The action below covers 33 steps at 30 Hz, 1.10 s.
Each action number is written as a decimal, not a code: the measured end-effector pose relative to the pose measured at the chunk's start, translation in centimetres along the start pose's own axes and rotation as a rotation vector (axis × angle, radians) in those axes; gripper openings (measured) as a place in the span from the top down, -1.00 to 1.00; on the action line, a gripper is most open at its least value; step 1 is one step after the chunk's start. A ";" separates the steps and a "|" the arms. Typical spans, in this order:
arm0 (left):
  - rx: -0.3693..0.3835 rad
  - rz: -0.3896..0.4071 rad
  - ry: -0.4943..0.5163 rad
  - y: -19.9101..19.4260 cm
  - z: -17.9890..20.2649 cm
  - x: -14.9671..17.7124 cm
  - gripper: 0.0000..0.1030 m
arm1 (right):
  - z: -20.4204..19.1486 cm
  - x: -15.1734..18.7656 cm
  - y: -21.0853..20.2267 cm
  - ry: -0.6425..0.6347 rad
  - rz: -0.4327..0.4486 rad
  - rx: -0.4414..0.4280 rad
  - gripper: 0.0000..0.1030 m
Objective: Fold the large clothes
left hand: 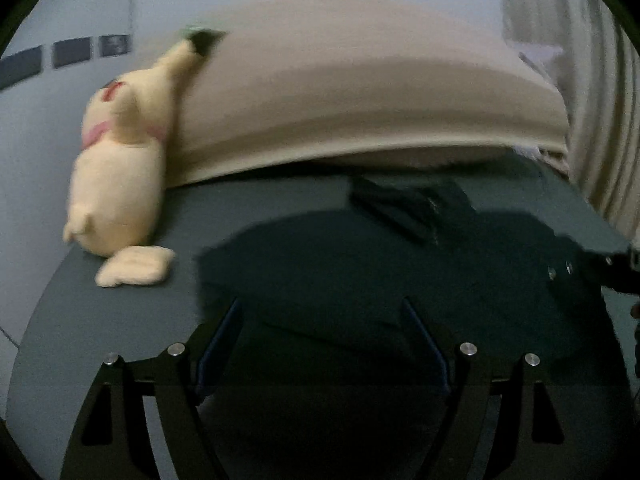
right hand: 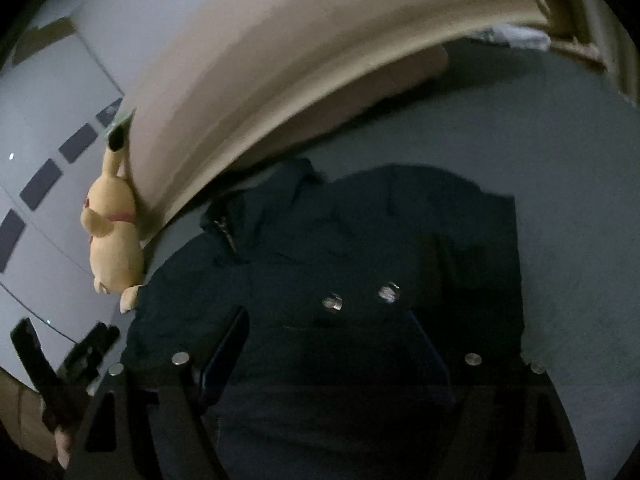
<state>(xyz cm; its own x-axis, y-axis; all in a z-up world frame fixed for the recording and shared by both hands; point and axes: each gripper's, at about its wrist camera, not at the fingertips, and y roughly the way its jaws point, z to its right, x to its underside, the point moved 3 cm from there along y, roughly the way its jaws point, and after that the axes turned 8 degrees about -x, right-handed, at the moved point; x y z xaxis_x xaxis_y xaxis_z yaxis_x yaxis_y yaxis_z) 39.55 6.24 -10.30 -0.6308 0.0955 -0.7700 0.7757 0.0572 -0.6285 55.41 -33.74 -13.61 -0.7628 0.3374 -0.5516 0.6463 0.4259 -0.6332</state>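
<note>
Both claws, left claw (left hand: 322, 344) and right claw (right hand: 328, 352), stand wide apart, empty, over the dark crumpled jacket (right hand: 360, 248) on the grey bed (right hand: 560, 200).

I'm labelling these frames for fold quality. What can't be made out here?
- Jacket: near hem hidden behind the right claw, right wrist view; folds lost in the dark.
- Plush: face smeared by motion blur, left wrist view.
- Left claw: only a sliver at the right wrist view's lower left edge.
</note>
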 end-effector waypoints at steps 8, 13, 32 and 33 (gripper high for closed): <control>-0.046 -0.168 0.061 4.1 2.4 2.0 -0.61 | 1.4 0.8 3.0 -0.033 -0.093 0.052 -0.59; -0.021 -0.106 0.019 1.0 2.9 -0.1 -0.60 | 0.9 -1.7 -2.4 -0.055 0.075 0.030 -0.60; 0.033 -0.186 0.092 5.1 8.6 1.1 -0.65 | 8.3 -5.7 1.9 -0.008 -0.045 0.227 0.61; 0.029 -0.185 0.094 5.1 8.7 1.1 -0.65 | 8.4 -5.5 2.1 -0.023 -0.051 0.246 0.61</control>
<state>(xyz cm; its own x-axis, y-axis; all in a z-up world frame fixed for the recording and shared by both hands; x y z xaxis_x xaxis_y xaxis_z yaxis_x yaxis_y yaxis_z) 42.63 -2.00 -15.35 -0.7570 0.1788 -0.6284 0.6453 0.0536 -0.7621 61.18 -41.77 -16.47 -0.7955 0.3007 -0.5261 0.5951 0.2242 -0.7717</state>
